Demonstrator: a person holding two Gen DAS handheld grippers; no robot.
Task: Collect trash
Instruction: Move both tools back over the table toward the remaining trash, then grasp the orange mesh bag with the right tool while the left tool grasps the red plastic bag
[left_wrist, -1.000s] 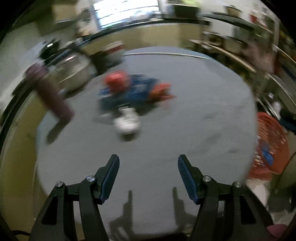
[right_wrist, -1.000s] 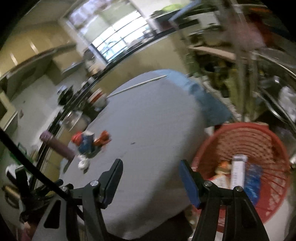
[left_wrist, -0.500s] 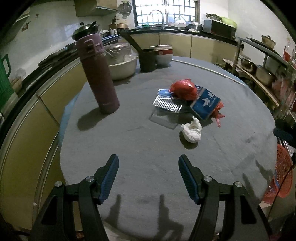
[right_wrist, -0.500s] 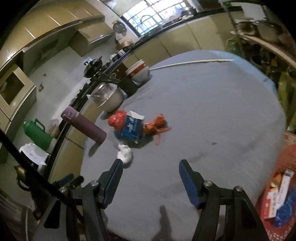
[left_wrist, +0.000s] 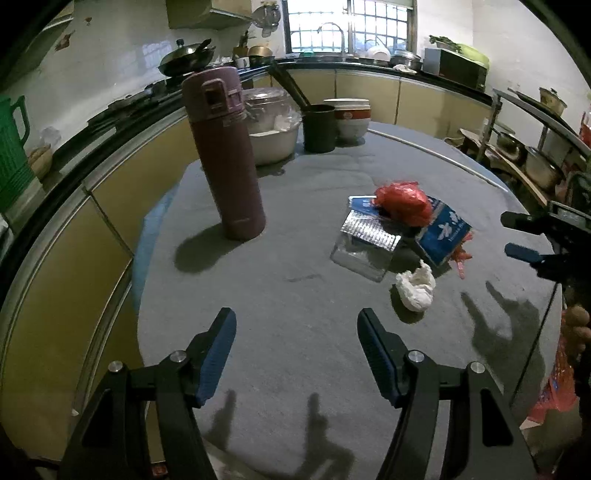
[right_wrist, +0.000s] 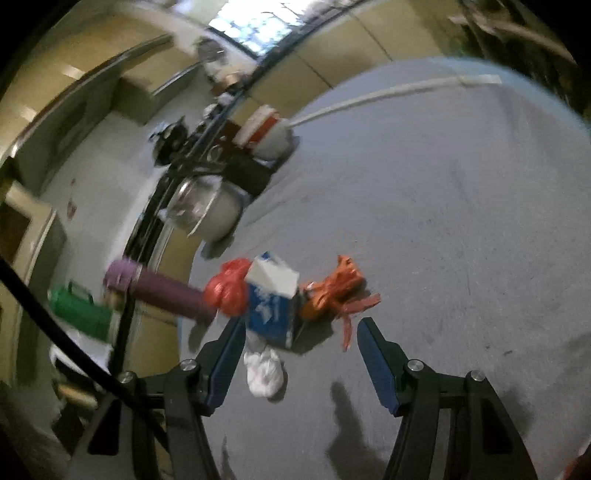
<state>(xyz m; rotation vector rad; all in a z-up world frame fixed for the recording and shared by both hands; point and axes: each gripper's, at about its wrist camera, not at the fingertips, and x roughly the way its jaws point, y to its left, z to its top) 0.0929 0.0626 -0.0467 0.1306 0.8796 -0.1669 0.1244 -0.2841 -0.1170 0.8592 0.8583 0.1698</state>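
Note:
A pile of trash lies on the grey round table (left_wrist: 295, 295): a red plastic bag (left_wrist: 402, 201), a blue carton (left_wrist: 445, 230), a silver foil wrapper (left_wrist: 369, 230), a clear plastic piece (left_wrist: 360, 256), an orange wrapper (left_wrist: 461, 254) and a crumpled white tissue (left_wrist: 415, 288). My left gripper (left_wrist: 295, 350) is open and empty, hovering above the table short of the pile. My right gripper (right_wrist: 299, 354) is open and empty, just before the blue carton (right_wrist: 271, 306), with the tissue (right_wrist: 264, 371) by its left finger and the orange wrapper (right_wrist: 332, 291) ahead. It also shows in the left wrist view (left_wrist: 524, 236).
A tall purple flask (left_wrist: 225, 155) stands left of the pile. A white lidded pot (left_wrist: 271, 129), a dark cup (left_wrist: 319, 127) and a stack of bowls (left_wrist: 351, 118) sit at the table's far edge. Part of a red basket (left_wrist: 554, 387) shows beyond the table's right edge.
Both grippers have moved closer to the trash pile. The right gripper swung left from the red basket and now has the carton and tissue just before its fingers.

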